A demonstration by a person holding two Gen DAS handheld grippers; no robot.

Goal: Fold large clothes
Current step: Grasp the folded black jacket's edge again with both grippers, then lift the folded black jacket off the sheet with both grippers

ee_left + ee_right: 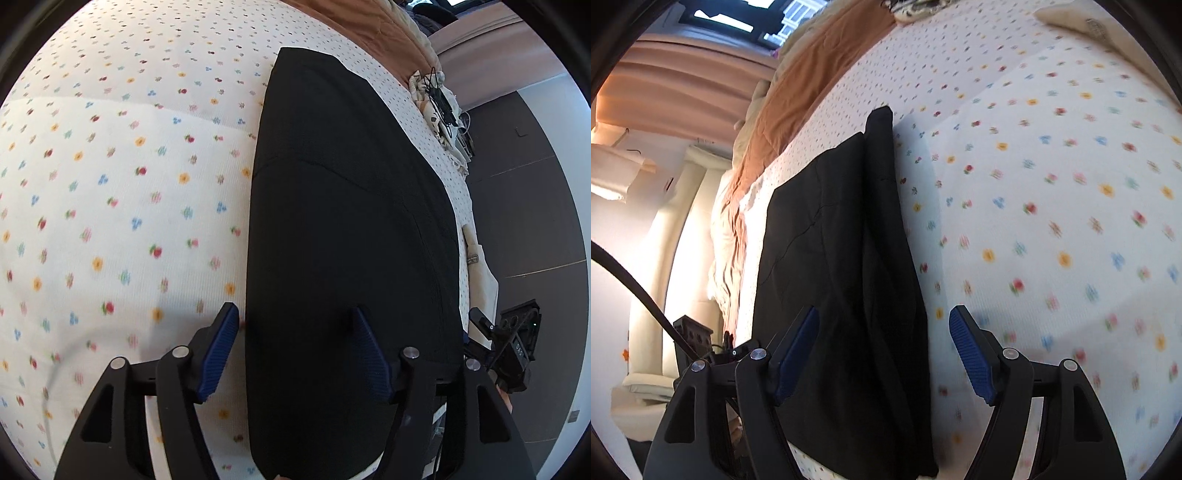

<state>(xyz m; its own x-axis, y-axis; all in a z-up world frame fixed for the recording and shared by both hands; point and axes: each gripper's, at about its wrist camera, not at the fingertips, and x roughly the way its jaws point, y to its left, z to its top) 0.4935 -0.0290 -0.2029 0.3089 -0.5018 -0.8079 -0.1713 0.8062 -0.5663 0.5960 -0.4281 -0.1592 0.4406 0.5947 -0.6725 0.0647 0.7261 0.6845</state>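
Note:
A large black garment (343, 229) lies folded into a long flat strip on a white bed sheet with small flowers (110, 206). My left gripper (295, 332) is open, its blue-padded fingers (218, 354) straddling the garment's left edge just above it. In the right wrist view the garment (842, 258) shows a folded ridge running away from me. My right gripper (882, 339) is open above the garment's near end, one pad over the cloth and one over the sheet (1052, 221). Neither gripper holds anything.
An orange-brown blanket (798, 92) is bunched along the far side of the bed. Cables and a patterned cloth (436, 96) lie at the bed's far corner. The dark floor (528, 206) runs beside the bed. The other gripper's body (513, 350) shows at the right.

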